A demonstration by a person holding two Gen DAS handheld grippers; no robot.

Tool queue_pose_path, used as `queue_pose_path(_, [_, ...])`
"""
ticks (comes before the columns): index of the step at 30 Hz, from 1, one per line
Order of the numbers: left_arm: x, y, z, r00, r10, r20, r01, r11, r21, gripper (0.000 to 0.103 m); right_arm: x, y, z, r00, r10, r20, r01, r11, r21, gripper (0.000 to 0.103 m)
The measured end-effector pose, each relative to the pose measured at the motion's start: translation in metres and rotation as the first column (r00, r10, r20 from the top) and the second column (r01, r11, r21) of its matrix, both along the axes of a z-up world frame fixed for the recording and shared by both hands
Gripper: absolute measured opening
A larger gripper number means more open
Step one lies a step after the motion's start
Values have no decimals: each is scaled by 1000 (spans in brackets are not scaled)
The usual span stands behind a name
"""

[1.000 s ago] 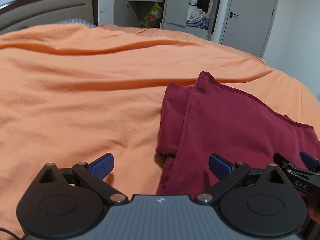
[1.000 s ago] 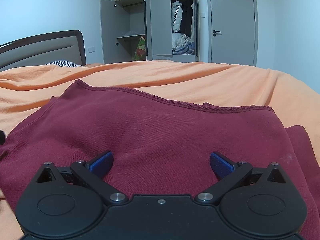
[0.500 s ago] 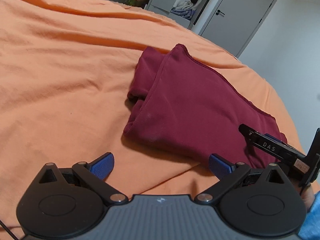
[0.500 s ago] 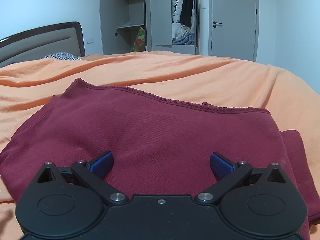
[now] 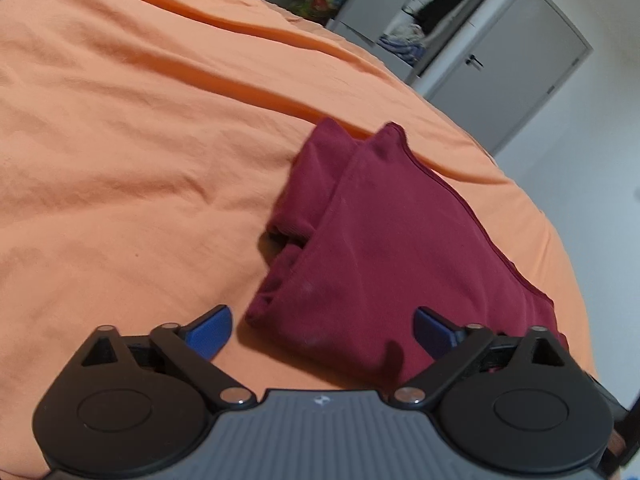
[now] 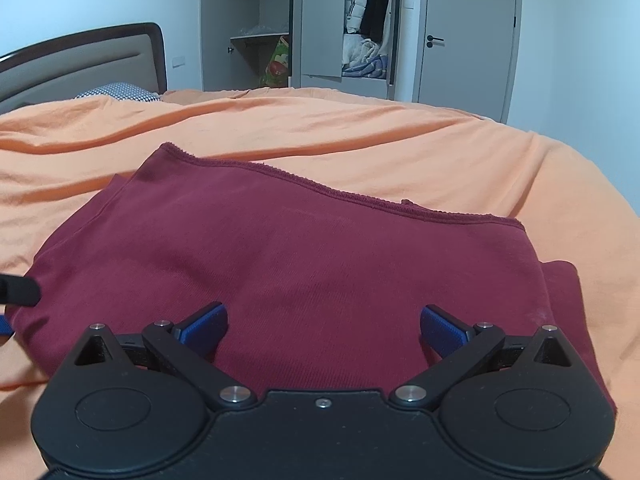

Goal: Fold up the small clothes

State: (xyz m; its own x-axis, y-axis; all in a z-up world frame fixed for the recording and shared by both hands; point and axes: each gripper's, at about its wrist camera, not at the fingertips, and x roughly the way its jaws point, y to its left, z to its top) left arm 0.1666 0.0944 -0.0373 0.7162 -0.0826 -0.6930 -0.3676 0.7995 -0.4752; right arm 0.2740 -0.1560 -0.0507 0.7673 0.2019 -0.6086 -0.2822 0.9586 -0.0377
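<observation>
A dark red garment (image 5: 372, 248) (image 6: 288, 256) lies folded into a compact rectangle on the orange bedsheet (image 5: 132, 152), with layered edges showing at its left side. My left gripper (image 5: 322, 330) is open above the garment's near left corner, nothing between its blue pads. My right gripper (image 6: 322, 326) is open too, hovering over the near edge of the garment, empty. A black tip of the left gripper (image 6: 18, 290) shows at the left edge of the right wrist view.
The orange sheet (image 6: 400, 140) covers the whole bed, with creases toward the headboard (image 6: 80, 64). Beyond the bed stand an open wardrobe (image 6: 320, 28) with clothes and a grey door (image 6: 468, 36). A patterned pillow (image 6: 116, 91) lies near the headboard.
My left gripper has drawn back and tilted, and the garment now sits farther ahead. The right gripper has pulled back slightly. Both stay open and the garment has not moved.
</observation>
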Motion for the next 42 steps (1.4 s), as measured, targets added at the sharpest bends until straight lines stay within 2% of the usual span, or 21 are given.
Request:
queue_pose_path(2, [0,-1,0,1000,5,-4,-5,1000,20,89,-8,0,2,1000,-9,-2,9,1000,-8,102])
queue_pose_path(4, [0,-2,1,1000,7,-3,-7,999,35,76,-21,-1,4,1000,-23,13,23,1000,-12,102])
queue_pose_path(5, [1,-2,1,1000,5,-4,-5,999,35,75,-28,-1,3,999,-31,21,31,999,-18,102])
queue_pose_path(13, [8,0,0,1000,7,-22,-7,1000,28,73,-61,19,-16,994,1,108,14,990,-139,102])
queue_pose_path(21, [7,-2,1,1000,3,-28,-2,999,35,75,-55,9,-20,997,-14,80,19,997,-72,103])
queue_pose_path(35, [9,-3,1,999,4,-37,-2,999,47,77,-56,7,-25,995,-16,93,21,998,-59,103])
queue_pose_path(39, [9,-3,2,999,5,-46,-3,999,49,66,-57,7,-25,995,-16,95,22,998,-56,103])
queue_pose_path(42, [8,-1,3,999,15,-48,-13,999,44,64,-57,6,-25,995,-16,95,21,998,-56,103])
